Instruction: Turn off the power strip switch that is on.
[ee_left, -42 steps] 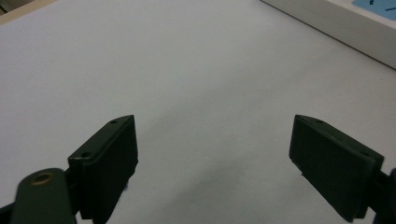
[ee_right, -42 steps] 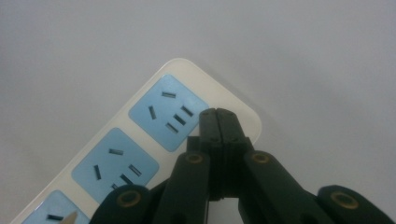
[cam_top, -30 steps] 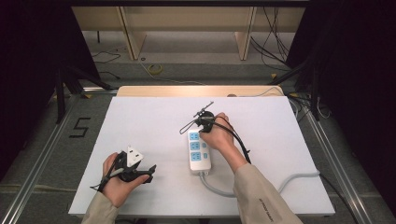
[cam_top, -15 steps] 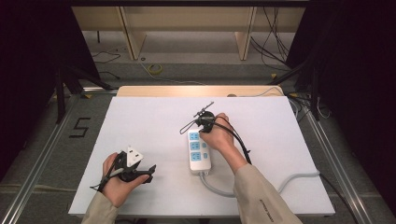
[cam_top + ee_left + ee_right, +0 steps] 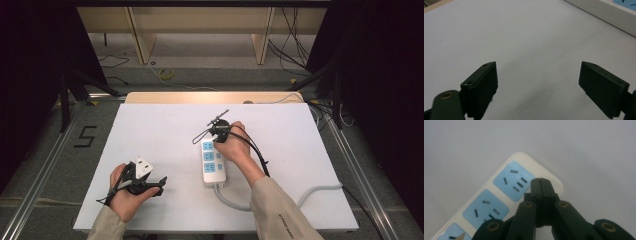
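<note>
The right gripper (image 5: pixel 540 180) has its two black jaws clenched flat together with nothing between them — the tips sit over the far end of the power strip (image 5: pixel 499 195), by its last socket. The left gripper (image 5: pixel 537 82) stands released, jaws wide apart over bare table, the strip's white side (image 5: pixel 614 15) showing ahead at the upper right.

The strip is a cream-white bar with pale blue socket faces, three in a row in the high view (image 5: pixel 214 163), and a grey cable (image 5: pixel 320 192) curling from its near end. It lies near the middle of the white table (image 5: pixel 165 125) — lengthwise, away from the person. Beyond the table are grey floor, loose cables and wooden table legs.
</note>
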`<state>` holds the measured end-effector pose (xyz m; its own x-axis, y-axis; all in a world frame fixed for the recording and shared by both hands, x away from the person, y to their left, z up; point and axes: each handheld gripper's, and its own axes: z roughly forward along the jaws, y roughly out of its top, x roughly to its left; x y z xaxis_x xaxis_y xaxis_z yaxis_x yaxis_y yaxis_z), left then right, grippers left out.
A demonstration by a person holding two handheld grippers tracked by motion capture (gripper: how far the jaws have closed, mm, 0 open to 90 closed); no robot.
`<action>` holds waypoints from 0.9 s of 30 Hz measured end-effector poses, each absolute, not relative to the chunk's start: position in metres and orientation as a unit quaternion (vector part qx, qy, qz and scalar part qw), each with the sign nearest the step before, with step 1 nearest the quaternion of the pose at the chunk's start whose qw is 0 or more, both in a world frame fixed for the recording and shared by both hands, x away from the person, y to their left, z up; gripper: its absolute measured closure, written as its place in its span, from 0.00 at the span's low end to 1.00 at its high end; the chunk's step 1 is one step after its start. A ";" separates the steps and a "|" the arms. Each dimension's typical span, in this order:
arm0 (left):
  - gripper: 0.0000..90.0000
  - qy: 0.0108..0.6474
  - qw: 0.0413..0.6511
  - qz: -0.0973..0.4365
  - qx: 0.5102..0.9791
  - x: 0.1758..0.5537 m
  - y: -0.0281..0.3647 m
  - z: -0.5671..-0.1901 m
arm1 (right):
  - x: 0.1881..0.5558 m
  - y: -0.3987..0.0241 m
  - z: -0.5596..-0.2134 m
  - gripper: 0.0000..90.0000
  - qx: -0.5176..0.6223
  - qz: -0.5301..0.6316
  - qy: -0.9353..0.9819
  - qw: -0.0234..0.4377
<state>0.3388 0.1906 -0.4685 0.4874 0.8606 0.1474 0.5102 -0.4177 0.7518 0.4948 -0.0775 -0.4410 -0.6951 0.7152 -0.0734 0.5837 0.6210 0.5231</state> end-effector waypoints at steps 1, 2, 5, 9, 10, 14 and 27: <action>0.17 0.429 0.327 0.268 0.798 0.339 0.191 -0.469 | 0.495 -0.078 -0.440 1.00 0.365 0.231 0.892 0.135; 0.17 0.429 0.327 0.268 0.798 0.339 0.191 -0.469 | 0.494 -0.078 -0.440 1.00 0.363 0.231 0.893 0.135; 0.17 0.432 0.329 0.269 0.796 0.339 0.191 -0.469 | 0.493 -0.080 -0.439 1.00 0.362 0.233 0.892 0.136; 0.17 0.430 0.327 0.269 0.798 0.339 0.191 -0.469 | 0.492 -0.082 -0.438 1.00 0.363 0.235 0.891 0.136; 0.17 0.430 0.327 0.269 0.797 0.339 0.191 -0.469 | 0.492 -0.083 -0.437 1.00 0.361 0.237 0.892 0.137; 0.17 0.431 0.326 0.269 0.797 0.339 0.191 -0.469 | 0.491 -0.085 -0.435 1.00 0.358 0.238 0.892 0.139; 0.17 0.434 0.323 0.268 0.797 0.338 0.192 -0.469 | 0.482 -0.118 -0.428 0.95 0.376 0.262 0.878 0.139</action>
<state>0.3384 0.1917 -0.4693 0.4789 0.8655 0.1467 0.5188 -0.4139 0.7481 0.4816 -0.1178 -0.4283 -0.6782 0.7334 -0.0465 0.5880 0.5796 0.5642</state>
